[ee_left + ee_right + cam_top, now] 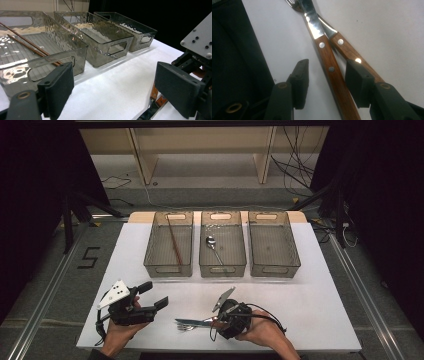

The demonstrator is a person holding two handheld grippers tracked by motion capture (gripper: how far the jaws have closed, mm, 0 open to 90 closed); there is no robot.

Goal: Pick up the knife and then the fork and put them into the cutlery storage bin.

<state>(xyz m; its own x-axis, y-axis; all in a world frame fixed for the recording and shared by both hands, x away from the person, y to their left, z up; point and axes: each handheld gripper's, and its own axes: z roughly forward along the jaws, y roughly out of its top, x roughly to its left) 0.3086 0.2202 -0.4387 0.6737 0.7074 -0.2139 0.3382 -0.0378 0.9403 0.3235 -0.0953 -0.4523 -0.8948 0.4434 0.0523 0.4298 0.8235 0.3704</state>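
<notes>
Dark room, cables at the back, white worktop [310, 290] with three smoky clear bins in a row at its far side. Chopsticks [173, 240] in the left bin [168, 267], a spoon [214, 247] in the middle bin [222, 267], nothing in the right bin [274, 267].

Near the front edge, two wooden-handled pieces crossed on the cloth — a knife [329, 67] over a fork [348, 51], metal ends pointing away from the right hand-held gripper [327, 82]. Jaws of that gripper parted and set down astride the knife handle, one pad either side, not yet closed; fork handle running just under or beside the right-hand pad, contact hard to tell. Nothing gripped so far.

Left hand-held gripper [113, 87] wide open and empty, held off to the side above the cloth, facing the bins, with the cutlery just past its right jaw.

Step in hand, by the look of it: picking the knife for sorting. Next move likely calls for a squeeze on the knife handle alone — a clean lift, without dragging the fork along — then a carry forward to the empty bin.
</notes>
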